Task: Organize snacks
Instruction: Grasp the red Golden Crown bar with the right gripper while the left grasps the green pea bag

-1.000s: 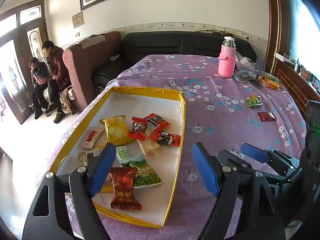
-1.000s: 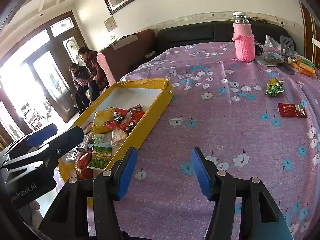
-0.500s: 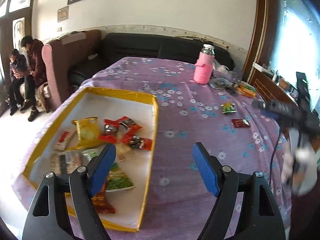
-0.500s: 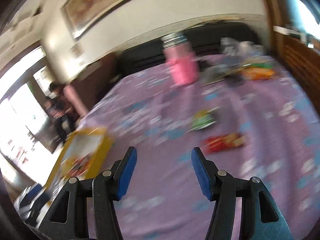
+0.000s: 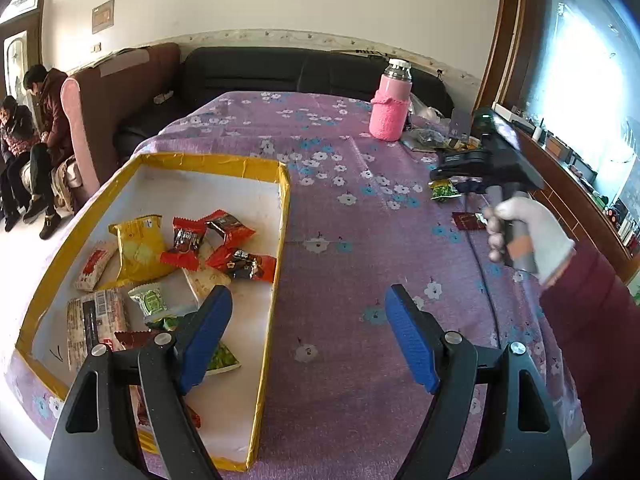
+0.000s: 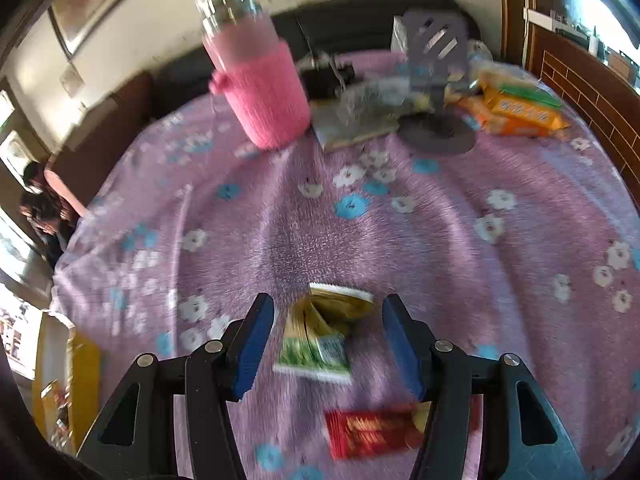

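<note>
A yellow-rimmed box (image 5: 280, 216) with a white floor holds several snack packets, among them a yellow bag (image 5: 140, 246) and red wrappers (image 5: 224, 236). My left gripper (image 5: 308, 336) is open and empty, hovering over the box's right wall. My right gripper (image 6: 328, 340) is open, its fingers either side of a green snack packet (image 6: 320, 340) lying on the purple cloth. A red packet (image 6: 372, 432) lies just below it. In the left wrist view the right gripper (image 5: 460, 174) is over the green packet (image 5: 444, 191), with the red packet (image 5: 468, 221) nearer.
A pink-sleeved bottle (image 6: 260, 80) stands at the back of the table. A grey phone stand (image 6: 436, 80), a plastic bag and orange packages (image 6: 520, 110) lie at the far right. Two people (image 5: 28, 140) sit at the far left by a sofa.
My right gripper has swung right and forward from near the box to the green packet, which now lies between its fingers. The left gripper has shifted a little right.
</note>
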